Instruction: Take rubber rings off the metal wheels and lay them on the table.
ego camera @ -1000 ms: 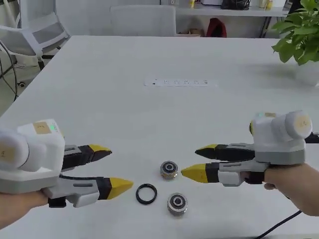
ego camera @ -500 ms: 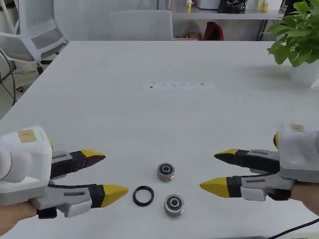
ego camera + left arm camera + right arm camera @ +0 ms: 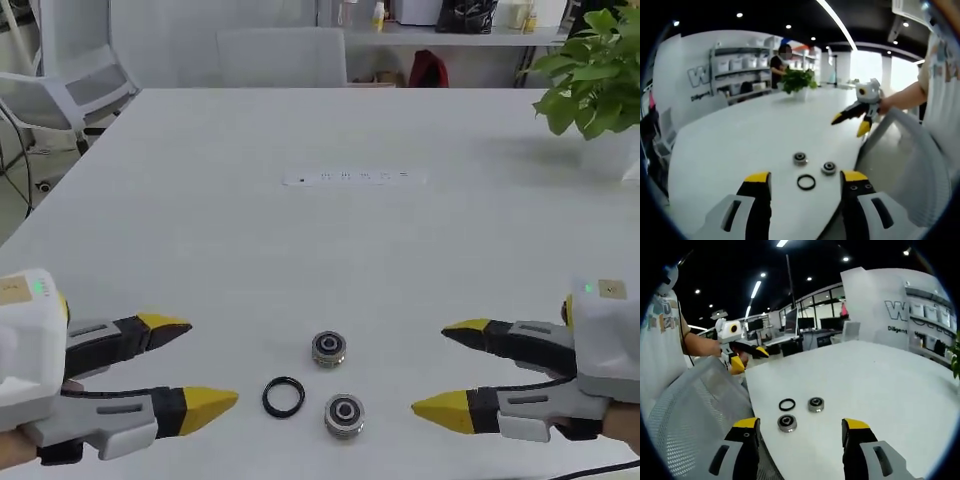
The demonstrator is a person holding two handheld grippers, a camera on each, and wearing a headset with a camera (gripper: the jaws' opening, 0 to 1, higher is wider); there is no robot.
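Head view: left tongs [image 3: 195, 362] and right tongs [image 3: 445, 367] are both spread and empty, flanking the work. One ring [image 3: 283, 396] lies flat on the desk [image 3: 300, 250], just beside the near wheel [image 3: 344, 415], with the far wheel [image 3: 329, 348] close behind. Left gripper view: the ring is nearest, the wheels beyond it. Whether either wheel carries rubber is too small to tell. Right gripper view: nothing bars the approach. Recommended: pin one wheel with one tongs, hook its rubber edge with the other, and avoid nudging the loose ring. The power strip [image 3: 345, 178] and plant [image 3: 590, 70] stand well clear.
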